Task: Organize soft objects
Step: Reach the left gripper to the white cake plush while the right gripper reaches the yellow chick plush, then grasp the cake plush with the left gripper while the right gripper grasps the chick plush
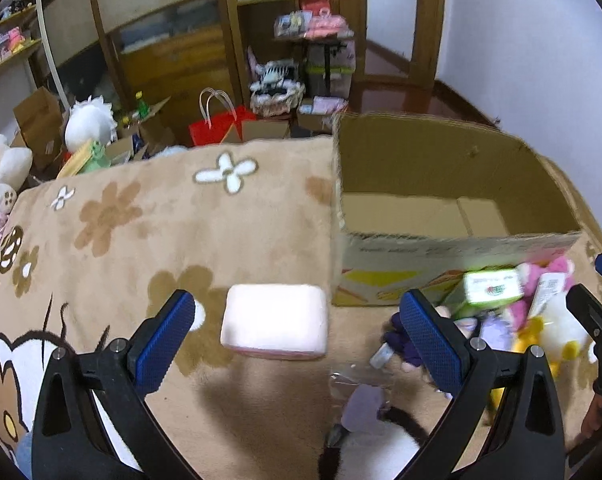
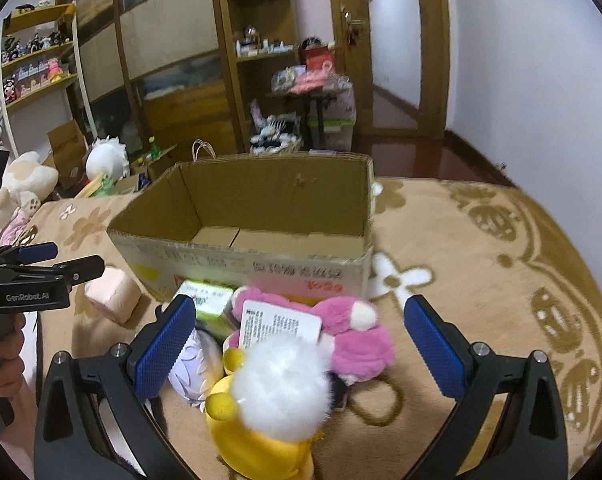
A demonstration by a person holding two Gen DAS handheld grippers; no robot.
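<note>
Left wrist view first: the left gripper (image 1: 301, 332) hovers over a plush beige blanket (image 1: 161, 240) patterned with brown and white flowers, its jaws spread wide and gripping nothing. Between the textured blue pads (image 1: 165, 340) and a little ahead lies a soft pale-pink block (image 1: 275, 322), rectangular with rounded corners, resting flat on the blanket just left of the cardboard box (image 1: 441, 268). That box stands open-topped, corrugated edges rough and torn, its bare floor showing.

Over to the right wrist view: the right gripper (image 2: 301, 344) is also wide open, holding nothing, poised above a heap of plush toys in front of the box. Nearest is a fluffy white pom-pom head on a yellow plush (image 2: 277, 392); behind it a fuzzy pink plush (image 2: 357, 336) with a white printed card tag (image 2: 279, 326) lying on it. A lilac plush (image 2: 193, 364) sits by the left pad, and a small green-and-white carton (image 2: 205, 300) rests touching the box's front wall.
</note>
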